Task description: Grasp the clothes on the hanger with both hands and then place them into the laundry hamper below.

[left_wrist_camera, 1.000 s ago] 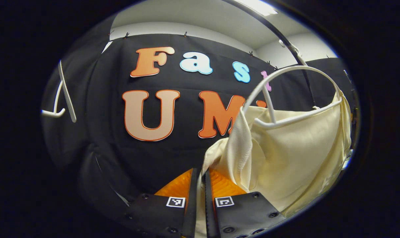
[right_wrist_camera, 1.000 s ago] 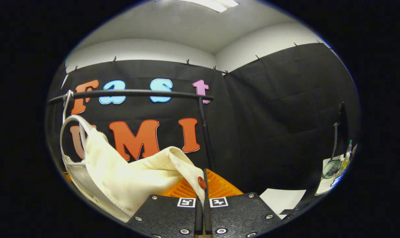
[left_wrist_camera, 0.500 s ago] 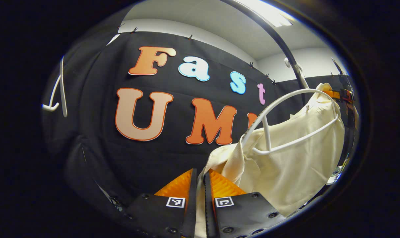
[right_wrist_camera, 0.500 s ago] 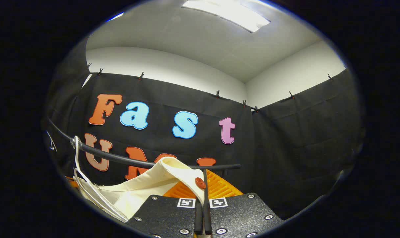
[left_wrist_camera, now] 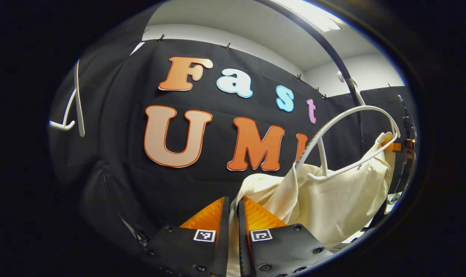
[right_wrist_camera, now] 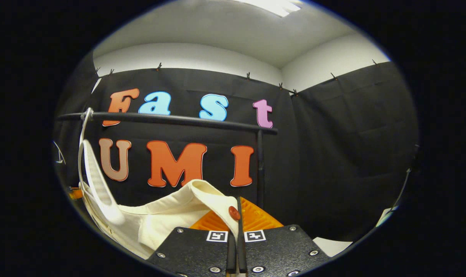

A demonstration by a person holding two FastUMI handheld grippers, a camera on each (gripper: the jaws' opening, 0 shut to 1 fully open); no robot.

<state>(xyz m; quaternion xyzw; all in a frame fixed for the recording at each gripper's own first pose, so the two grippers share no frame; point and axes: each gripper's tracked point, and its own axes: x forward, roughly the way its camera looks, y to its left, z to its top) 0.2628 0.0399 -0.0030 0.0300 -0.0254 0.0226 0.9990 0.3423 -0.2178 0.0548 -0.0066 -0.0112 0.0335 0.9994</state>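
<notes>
My left gripper (left_wrist_camera: 233, 215): two black textured plates, round screws along edges, small square black-and-white marker on each plate beside centre slit, ribbed finger faces above markers. My right gripper (right_wrist_camera: 236, 215): same black plates, screws, paired markers flanking slit.

garment (left_wrist_camera: 333, 200) edge hidden between fingers (left_wrist_camera: 252, 215)

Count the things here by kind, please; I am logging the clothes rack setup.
Cream garment: 1
White hangers: 2
Black rail: 1
Red button: 1
Grippers: 2
Total: 7
</notes>
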